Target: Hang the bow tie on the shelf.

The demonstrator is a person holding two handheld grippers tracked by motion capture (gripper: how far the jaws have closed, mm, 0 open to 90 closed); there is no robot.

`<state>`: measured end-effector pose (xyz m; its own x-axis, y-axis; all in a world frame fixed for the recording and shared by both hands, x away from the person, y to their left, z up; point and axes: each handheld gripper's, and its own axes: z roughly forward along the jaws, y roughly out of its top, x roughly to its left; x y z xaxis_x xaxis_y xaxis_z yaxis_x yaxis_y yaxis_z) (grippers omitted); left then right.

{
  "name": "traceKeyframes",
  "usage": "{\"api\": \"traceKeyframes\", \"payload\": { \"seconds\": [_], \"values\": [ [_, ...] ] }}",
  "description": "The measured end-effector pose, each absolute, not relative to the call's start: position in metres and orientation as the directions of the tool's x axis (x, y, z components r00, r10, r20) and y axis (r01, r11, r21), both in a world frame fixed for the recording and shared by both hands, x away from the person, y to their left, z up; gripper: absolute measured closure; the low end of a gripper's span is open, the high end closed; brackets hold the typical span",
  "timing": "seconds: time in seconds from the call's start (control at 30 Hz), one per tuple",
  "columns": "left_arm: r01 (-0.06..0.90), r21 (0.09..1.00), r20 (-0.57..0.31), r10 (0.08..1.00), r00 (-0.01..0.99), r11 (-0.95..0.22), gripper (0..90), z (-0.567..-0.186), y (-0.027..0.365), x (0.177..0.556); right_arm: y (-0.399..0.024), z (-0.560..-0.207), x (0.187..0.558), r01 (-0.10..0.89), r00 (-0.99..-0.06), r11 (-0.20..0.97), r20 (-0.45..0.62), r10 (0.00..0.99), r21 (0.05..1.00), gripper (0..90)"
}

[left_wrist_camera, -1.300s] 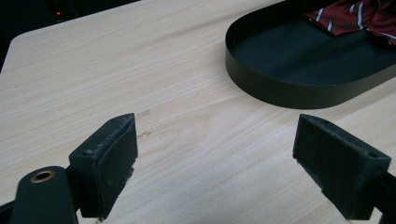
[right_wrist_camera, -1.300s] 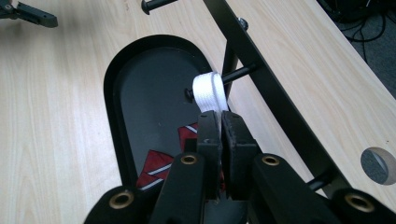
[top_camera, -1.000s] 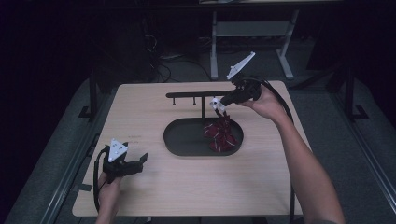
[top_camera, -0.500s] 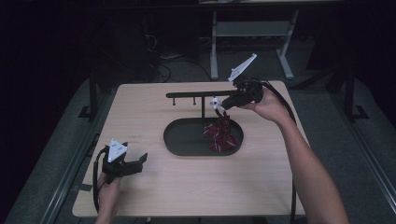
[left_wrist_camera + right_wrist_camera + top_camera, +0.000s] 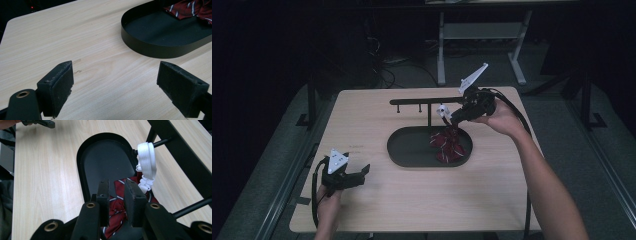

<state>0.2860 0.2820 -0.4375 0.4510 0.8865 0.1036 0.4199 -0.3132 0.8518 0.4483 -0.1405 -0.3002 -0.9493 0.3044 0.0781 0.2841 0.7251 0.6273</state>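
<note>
A dark red striped tie lies bunched in the right end of a black oval tray. Its white strap hangs looped over a peg of the black rack. My right gripper points down over the tie beside that strap. In the right gripper view its jaws stand a little apart and have just been opening; the tie shows in the gap, the strap to the right. My left gripper rests open and empty at the table's front left, its jaws wide.
The rack's bar and pegs cross close behind the right gripper. The tray's left half is bare, its wall ahead of the left gripper. Bare wood table lies in front; dark floor and a metal frame beyond.
The right gripper's jaws have spread slightly over the tie. Both hands have stayed nearly where they were, and the tie still lies in the tray.
</note>
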Motion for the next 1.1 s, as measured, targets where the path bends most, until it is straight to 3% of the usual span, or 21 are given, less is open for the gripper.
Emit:
{"api": "traceKeyframes", "payload": {
  "seconds": [1.1],
  "values": [
    [0.423,0.85,0.105,0.888,0.449,-0.315,13.6,-0.438,0.282,0.287,-0.152,-0.319,0.429,0.311,-0.946,0.72,0.127,0.3,0.621,63.3]
  ]
}}
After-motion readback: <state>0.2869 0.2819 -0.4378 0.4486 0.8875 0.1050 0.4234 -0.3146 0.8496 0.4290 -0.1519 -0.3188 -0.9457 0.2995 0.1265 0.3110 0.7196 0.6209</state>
